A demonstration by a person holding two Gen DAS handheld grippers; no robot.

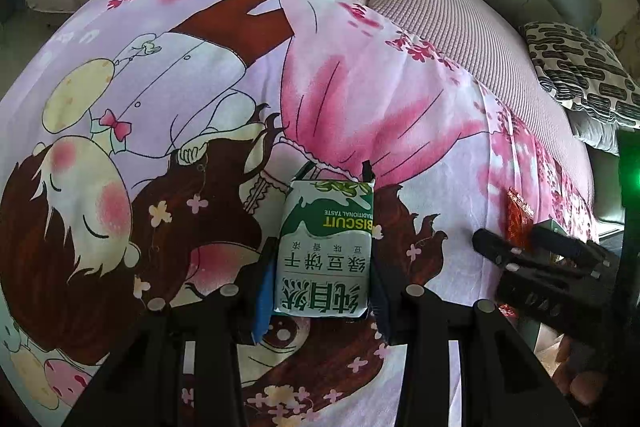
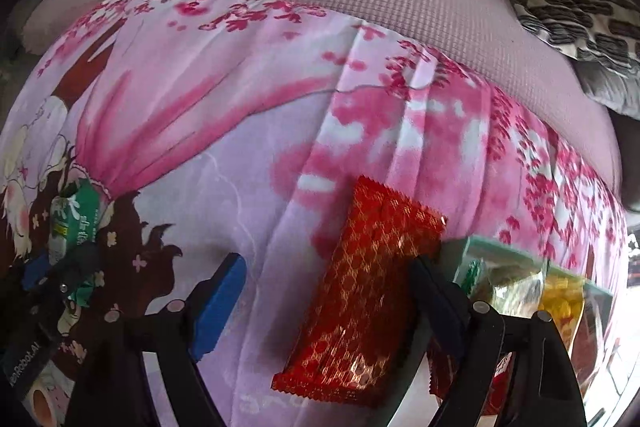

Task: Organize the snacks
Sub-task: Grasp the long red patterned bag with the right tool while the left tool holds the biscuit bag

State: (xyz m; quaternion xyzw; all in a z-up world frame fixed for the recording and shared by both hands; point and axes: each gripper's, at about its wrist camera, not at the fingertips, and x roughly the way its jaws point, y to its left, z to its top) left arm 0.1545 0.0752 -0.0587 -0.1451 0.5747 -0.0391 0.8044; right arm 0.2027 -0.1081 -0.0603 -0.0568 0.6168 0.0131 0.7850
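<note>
Our left tongs (image 1: 320, 267) clamp a green-and-white biscuit pack (image 1: 325, 247) printed "BISCUIT TRADITIONAL TASTE", above the cartoon blanket (image 1: 180, 87). Blanket lies open toward twelve o'clock. Right tongs (image 2: 328, 291) stand wide around a red-gold wrapper (image 2: 360, 307), blue pad apart; snack container (image 2: 520, 267) at three o'clock.

Green-and-white biscuit packet (image 1: 324, 251) with yellow-green and dark green lettering. Red snack packet (image 2: 360, 291) patterned with a gold lattice. Blanket (image 1: 180, 87) in lilac and pink, printed with a cartoon girl in brown hair, rosy cheeks, pink bow and small cream flowers, plus deep pink blossom sprays. Pale pink waffle-textured cushion (image 1: 460, 11). White pillow (image 1: 580, 67) with black oblong marks. Black gripper fingers (image 2: 436, 287) with blue pads (image 2: 220, 303). Yellow wrapper (image 2: 560, 299) in a pale green container (image 2: 504, 251).
</note>
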